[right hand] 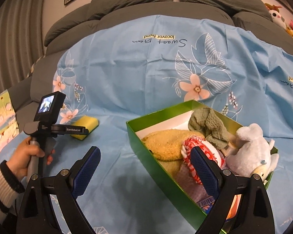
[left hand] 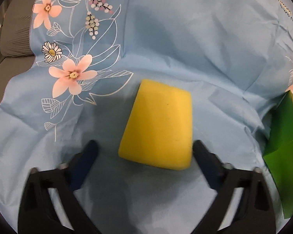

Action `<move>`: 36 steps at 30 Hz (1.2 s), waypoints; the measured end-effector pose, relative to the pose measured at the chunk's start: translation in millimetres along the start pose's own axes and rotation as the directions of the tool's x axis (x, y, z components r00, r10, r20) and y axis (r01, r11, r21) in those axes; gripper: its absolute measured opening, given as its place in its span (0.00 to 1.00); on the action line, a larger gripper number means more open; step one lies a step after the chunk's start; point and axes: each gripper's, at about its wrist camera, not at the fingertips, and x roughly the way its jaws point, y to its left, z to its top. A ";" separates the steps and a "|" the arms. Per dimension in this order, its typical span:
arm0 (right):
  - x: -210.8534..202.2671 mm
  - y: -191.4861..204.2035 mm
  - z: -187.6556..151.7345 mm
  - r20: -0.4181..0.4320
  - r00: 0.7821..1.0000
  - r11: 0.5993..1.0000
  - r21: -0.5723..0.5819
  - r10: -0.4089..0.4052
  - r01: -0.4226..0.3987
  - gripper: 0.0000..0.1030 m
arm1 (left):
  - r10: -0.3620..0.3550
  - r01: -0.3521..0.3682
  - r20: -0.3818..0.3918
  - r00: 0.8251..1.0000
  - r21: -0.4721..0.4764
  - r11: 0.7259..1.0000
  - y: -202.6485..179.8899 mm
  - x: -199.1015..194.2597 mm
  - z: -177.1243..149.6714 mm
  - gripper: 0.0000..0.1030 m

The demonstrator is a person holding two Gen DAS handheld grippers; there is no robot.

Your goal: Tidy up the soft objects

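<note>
The yellow sponge (left hand: 158, 124) lay flat on the blue flowered sheet (left hand: 185, 39) spread over the bed, with the green box (right hand: 166, 173) well apart from it at about three o'clock in the left wrist view. The left tongs (left hand: 144, 148) stood wide around the sponge's near end: the right-side finger looked to be just beside or brushing its corner, the left-side finger clearly apart from it, so nothing was gripped yet. In the right wrist view the sponge sat at about ten o'clock, partly hidden behind the left tool, which a hand (right hand: 27, 156) in a striped sleeve held by its handle. The right tongs (right hand: 144, 157) were also wide and empty, hovering over the sheet at the box's near left wall. The box already held a yellow plush (right hand: 166, 144), a green cloth (right hand: 209, 126), a red-and-white fabric piece (right hand: 195, 146) and a pale blue plush toy (right hand: 252, 150). The sponge appeared light, springy and easily squashed, with a matte skin unlikely to slip. A hold across its two long sides near the middle seemed soundest, pressed only enough to dent it; a pinch at the near corner alone could let it swing or pop free on the way to the box.
</note>
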 end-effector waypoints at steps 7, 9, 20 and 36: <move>8.7 2.9 -1.0 -0.021 1.000 1.000 0.006 0.016 -0.016 0.91 | -0.018 0.018 0.020 1.000 0.009 1.000 -3.9 5.9 -5.7 0.62; 11.1 5.8 -1.9 -0.027 0.999 1.000 -0.001 0.021 -0.021 0.91 | -0.025 0.024 0.026 0.999 0.013 1.000 -4.9 7.9 -8.2 0.62; 13.4 4.5 -3.8 -0.039 0.997 0.997 0.013 0.072 -0.071 0.91 | -0.096 0.090 0.054 0.994 0.093 0.992 -25.0 -11.9 -24.7 0.62; -7.5 19.4 -34.5 -0.151 0.976 0.978 -0.113 0.159 -0.177 0.91 | -0.346 0.345 -0.055 0.937 0.310 0.886 -64.6 -79.3 -98.0 0.62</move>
